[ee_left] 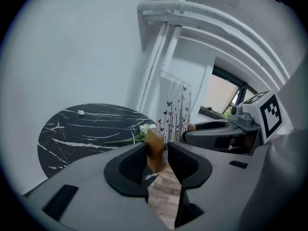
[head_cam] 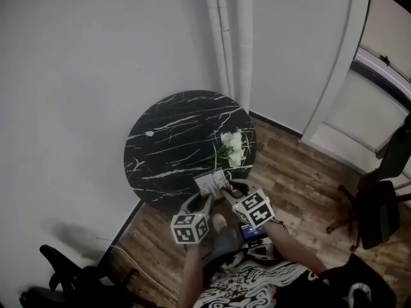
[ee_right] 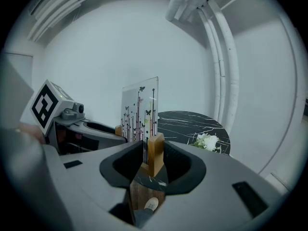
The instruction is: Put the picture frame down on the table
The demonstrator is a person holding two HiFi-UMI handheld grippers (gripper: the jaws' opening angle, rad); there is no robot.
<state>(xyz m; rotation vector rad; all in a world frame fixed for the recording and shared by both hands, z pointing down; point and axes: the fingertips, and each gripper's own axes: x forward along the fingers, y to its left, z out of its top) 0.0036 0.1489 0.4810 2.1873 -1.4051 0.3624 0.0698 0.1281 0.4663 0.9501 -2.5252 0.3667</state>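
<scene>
Set-down pending: both my arms reach forward from the body, elbows low, and the two grippers meet just short of the round table with their marker cubes side by side.

The left gripper (ee_left: 157, 154) has its jaws closed tight on the left wooden foot (ee_left: 154, 146) of the picture frame (head_cam: 210, 182). The right gripper (ee_right: 154, 160) is clamped the same way on the right wooden foot (ee_right: 155, 148).

Between them the clear panel (ee_right: 139, 107), printed with stems and butterflies, stands upright. It is at the near edge of the black marble tabletop (head_cam: 167, 133). Plank floor (ee_left: 163, 196) shows under the left jaws, so I judge the frame is held aloft, not yet resting.

The next move, as I read it:
- carry the frame a little farther over the marble;
- lower it level until both feet bear;
- open both pairs of jaws together so the panel does not tip.

White flowers (head_cam: 233, 147) lie on the tabletop just beyond the frame, to the right, and I would keep clear of them. Farther off, pipes (head_cam: 228, 37) run up the pale wall.
</scene>
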